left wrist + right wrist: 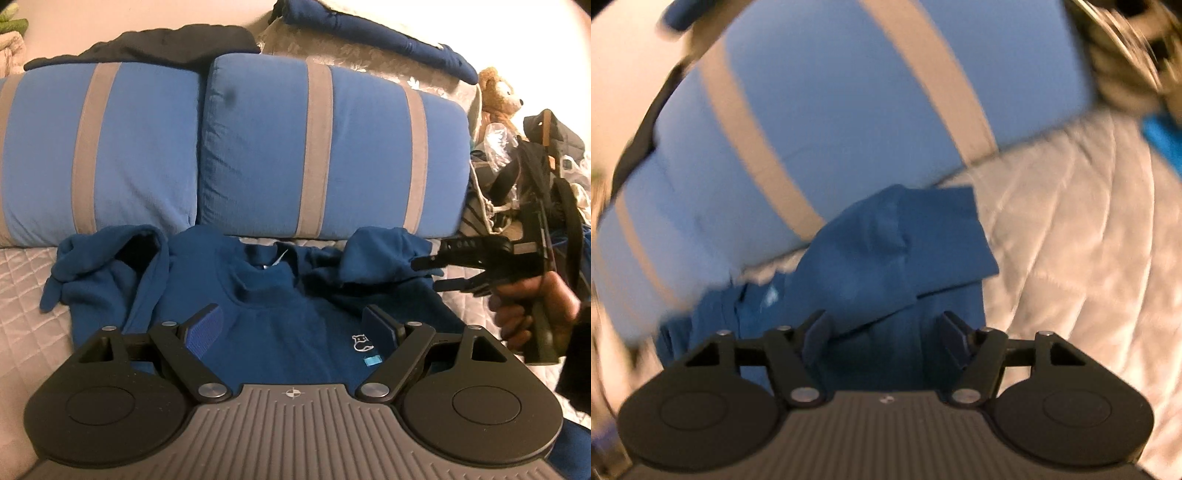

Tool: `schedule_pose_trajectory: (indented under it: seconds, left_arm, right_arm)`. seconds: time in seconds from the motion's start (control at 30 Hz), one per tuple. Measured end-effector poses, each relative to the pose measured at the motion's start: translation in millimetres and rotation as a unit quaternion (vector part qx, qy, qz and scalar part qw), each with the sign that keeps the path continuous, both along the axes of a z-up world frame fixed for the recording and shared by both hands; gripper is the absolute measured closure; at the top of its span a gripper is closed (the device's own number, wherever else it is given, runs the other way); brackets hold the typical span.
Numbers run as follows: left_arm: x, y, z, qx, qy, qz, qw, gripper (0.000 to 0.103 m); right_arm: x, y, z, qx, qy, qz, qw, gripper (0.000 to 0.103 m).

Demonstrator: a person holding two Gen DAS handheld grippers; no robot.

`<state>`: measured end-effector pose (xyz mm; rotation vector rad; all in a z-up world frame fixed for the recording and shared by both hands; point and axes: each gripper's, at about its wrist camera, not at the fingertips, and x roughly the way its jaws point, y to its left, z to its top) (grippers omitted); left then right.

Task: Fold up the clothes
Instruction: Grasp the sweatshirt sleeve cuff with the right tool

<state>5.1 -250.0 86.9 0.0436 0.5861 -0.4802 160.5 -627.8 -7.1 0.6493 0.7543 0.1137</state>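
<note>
L gripper (291,325): jaws spread wide, nothing held. 1 blue sweatshirt (280,325) laid flat on quilted bedding (22,295), 2 sleeves bunched. R gripper (428,273) parted, empty, beside R sleeve (897,251). 2 striped pillows (332,147) behind. R view blurred.

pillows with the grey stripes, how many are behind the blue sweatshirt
2. One striped pillow stands at the left, the other beside it at the right, both upright behind the sweatshirt. The left one runs out of frame, so more could be hidden.
</note>
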Motion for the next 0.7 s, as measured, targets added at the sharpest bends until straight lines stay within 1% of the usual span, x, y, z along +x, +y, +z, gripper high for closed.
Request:
schedule_pose_trajectory:
  seconds: [0.1, 0.17, 0.23, 0.3, 0.33, 0.37, 0.4, 0.5, 0.6, 0.7]
  left_arm:
    - [2, 1, 0, -0.003, 0.004, 0.001, 1.0, 0.02]
    - [3, 2, -1, -0.006, 0.006, 0.003, 1.0, 0.02]
    - [4, 2, -1, -0.006, 0.01, 0.004, 0.9999, 0.02]
    - [4, 2, -1, -0.007, 0.011, 0.004, 0.9999, 0.02]
    - [4, 2, -1, -0.008, 0.011, 0.003, 0.9999, 0.02]
    - [3, 2, -1, -0.008, 0.01, 0.003, 0.9999, 0.02]
    - [3, 2, -2, -0.007, 0.01, 0.002, 0.9999, 0.02]
    - [3, 1, -4, 0.0, 0.013, 0.0, 0.9999, 0.02]
    - [3, 0, -4, 0.003, 0.011, -0.001, 0.9999, 0.02]
    - [3, 1, -3, 0.004, 0.007, 0.001, 1.0, 0.02]
  right_arm:
    - [2, -11, -16, 0.067, 0.006, -0.062, 0.996, 0.041]
    - [1, -15, -22, 0.09, 0.003, -0.095, 0.991, 0.045]
    - [0, -18, -26, 0.104, -0.002, -0.112, 0.988, 0.05]
    - [0, -19, -26, 0.111, -0.008, -0.122, 0.986, 0.065]
    - [1, -20, -24, 0.111, -0.011, -0.123, 0.986, 0.068]
    - [1, -21, -23, 0.111, -0.015, -0.124, 0.986, 0.073]
    - [2, -21, -19, 0.101, -0.017, -0.124, 0.987, 0.079]
    - [5, -22, -6, 0.066, -0.025, -0.118, 0.991, 0.087]
    - [1, -23, 19, 0.015, -0.039, -0.104, 0.994, 0.089]
    - [-6, -25, 48, -0.041, -0.056, -0.091, 0.993, 0.089]
